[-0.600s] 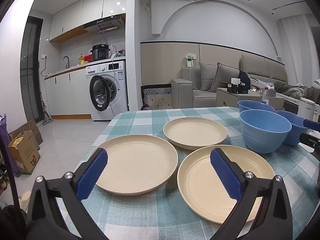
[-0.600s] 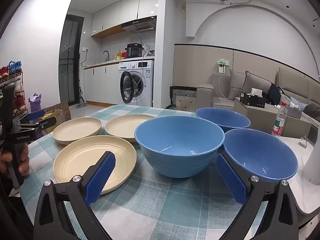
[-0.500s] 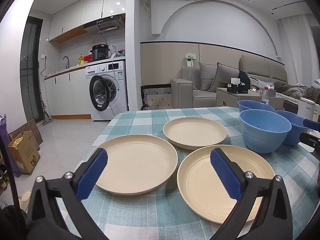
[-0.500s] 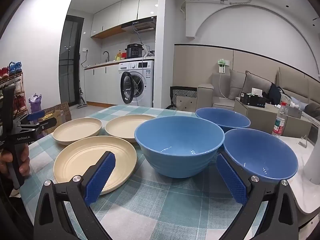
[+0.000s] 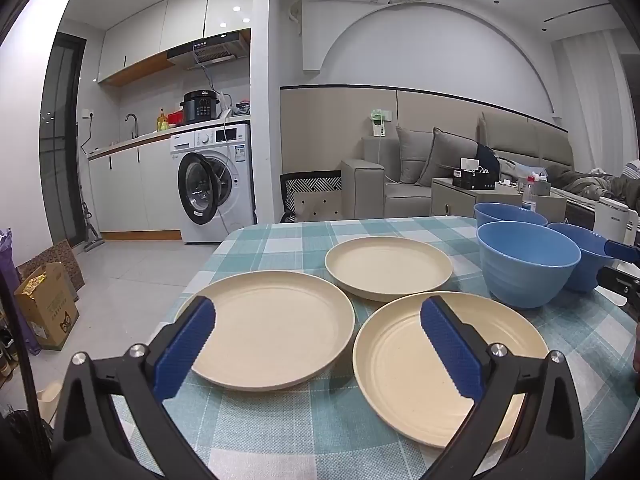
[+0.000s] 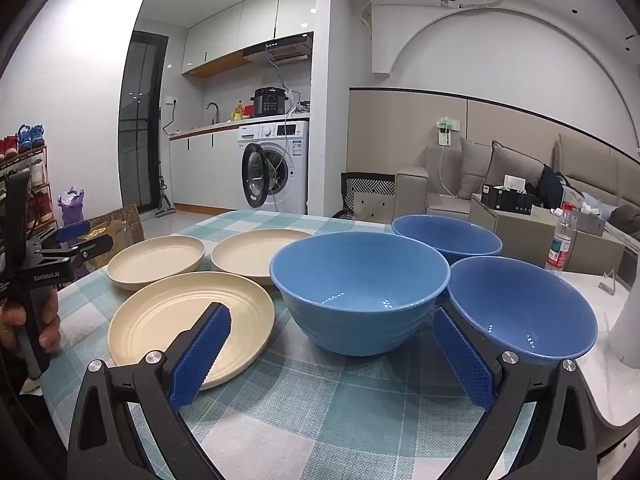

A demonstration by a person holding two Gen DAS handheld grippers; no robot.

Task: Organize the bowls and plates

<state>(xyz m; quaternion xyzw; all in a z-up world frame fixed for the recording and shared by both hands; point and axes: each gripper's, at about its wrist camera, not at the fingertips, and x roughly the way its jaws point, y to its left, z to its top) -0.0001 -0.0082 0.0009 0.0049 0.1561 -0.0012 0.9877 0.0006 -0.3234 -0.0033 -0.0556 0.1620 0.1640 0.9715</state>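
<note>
plates, three cream ones [image 5: 264,338], sit toward the surface's [image 5: 320,432] left edge, three blue bowls [image 6: 360,292] toward its right. i hold my left gripper [image 5: 318,356] and right gripper [image 6: 330,354] released, grasping nothing.

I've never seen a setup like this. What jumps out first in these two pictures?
Three blue bowls cluster on the right side of the checked tablecloth, beside three cream plates spread on the left. In front of each camera an open, empty, blue-padded claw frames the view: the left claw over the plates, the right claw before the bowls.
</note>
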